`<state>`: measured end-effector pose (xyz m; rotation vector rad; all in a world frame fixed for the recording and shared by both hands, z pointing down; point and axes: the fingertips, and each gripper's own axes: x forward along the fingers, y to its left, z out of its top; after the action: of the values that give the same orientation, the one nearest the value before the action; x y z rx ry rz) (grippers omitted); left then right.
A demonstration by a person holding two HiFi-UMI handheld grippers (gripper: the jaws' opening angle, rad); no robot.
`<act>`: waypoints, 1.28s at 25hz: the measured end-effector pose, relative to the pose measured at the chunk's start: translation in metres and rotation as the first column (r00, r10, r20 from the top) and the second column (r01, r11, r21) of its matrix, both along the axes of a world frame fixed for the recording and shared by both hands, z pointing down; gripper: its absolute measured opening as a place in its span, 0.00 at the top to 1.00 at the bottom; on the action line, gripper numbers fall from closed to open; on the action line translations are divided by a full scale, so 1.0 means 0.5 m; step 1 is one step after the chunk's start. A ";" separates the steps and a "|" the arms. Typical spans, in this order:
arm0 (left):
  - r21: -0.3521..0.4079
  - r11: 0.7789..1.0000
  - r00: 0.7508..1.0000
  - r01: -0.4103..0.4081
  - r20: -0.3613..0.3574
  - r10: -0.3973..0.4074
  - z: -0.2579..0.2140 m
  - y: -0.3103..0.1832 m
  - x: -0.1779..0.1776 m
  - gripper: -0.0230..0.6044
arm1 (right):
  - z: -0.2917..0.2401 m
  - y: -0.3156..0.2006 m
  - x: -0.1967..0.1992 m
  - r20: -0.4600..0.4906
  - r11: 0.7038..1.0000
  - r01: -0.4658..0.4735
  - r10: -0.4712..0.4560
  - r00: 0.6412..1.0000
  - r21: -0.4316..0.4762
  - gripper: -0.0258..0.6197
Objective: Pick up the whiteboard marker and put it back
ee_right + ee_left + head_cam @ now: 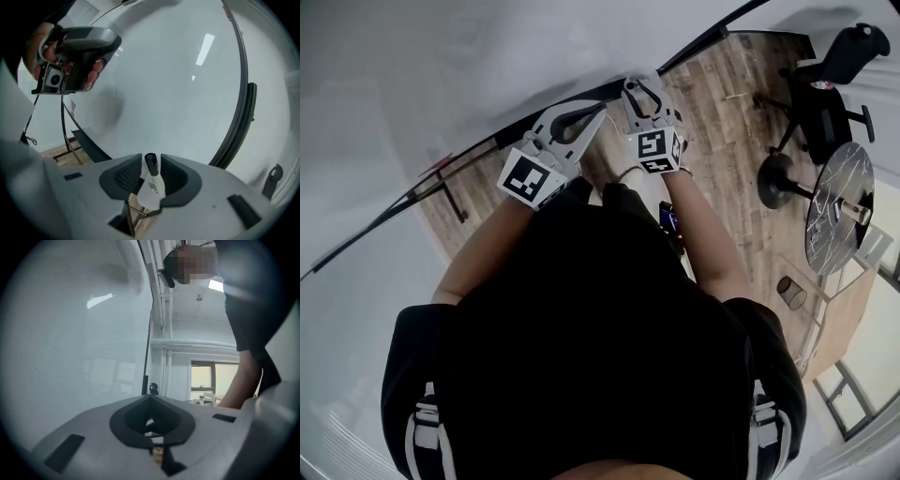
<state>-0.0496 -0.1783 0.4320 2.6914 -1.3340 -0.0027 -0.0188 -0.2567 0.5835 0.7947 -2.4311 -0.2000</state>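
Marker (155, 182) sits loose between the spread pads (126, 175) of your right tool (151, 161), long axis along the tool, cap toward the whiteboard (178, 93); your left tool (150, 399), pressed together, is farther off.

The whiteboard (178, 84) is glossy white, edged by a black frame (238, 127). The whiteboard marker (154, 180) has a white barrel and a black cap. The left claw (150, 399) and the right claw (151, 165) are both pale grey with charcoal ribbed pads. Each carries a cube (525, 178) printed with black-and-white square patterns. The floor (722, 84) is brown wood plank (streaky, mid-toned). The person's shirt (600, 328) is black with white stripes at the sleeves. The chair (825, 103) is black.
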 end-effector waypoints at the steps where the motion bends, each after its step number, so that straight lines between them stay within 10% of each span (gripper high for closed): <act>1: 0.003 1.000 1.000 0.001 0.000 -0.001 -0.004 0.000 -0.001 0.96 | -0.001 0.000 -0.001 -0.007 1.000 0.003 -0.003 1.000 0.008 0.77; 12: -0.006 1.000 1.000 0.027 0.003 -0.027 -0.005 0.004 -0.018 0.96 | -0.006 -0.017 -0.005 -0.016 0.999 -0.008 0.009 1.000 0.052 0.85; 32: 0.044 0.999 0.999 0.021 0.044 -0.023 -0.038 -0.004 0.016 0.96 | -0.174 -0.011 0.060 0.243 0.998 -0.056 0.058 0.968 -0.017 0.85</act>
<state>-0.0415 -0.1801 0.4129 2.7280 -1.3921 0.0265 0.0110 -0.2620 0.4966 0.9312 -2.6307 -0.0705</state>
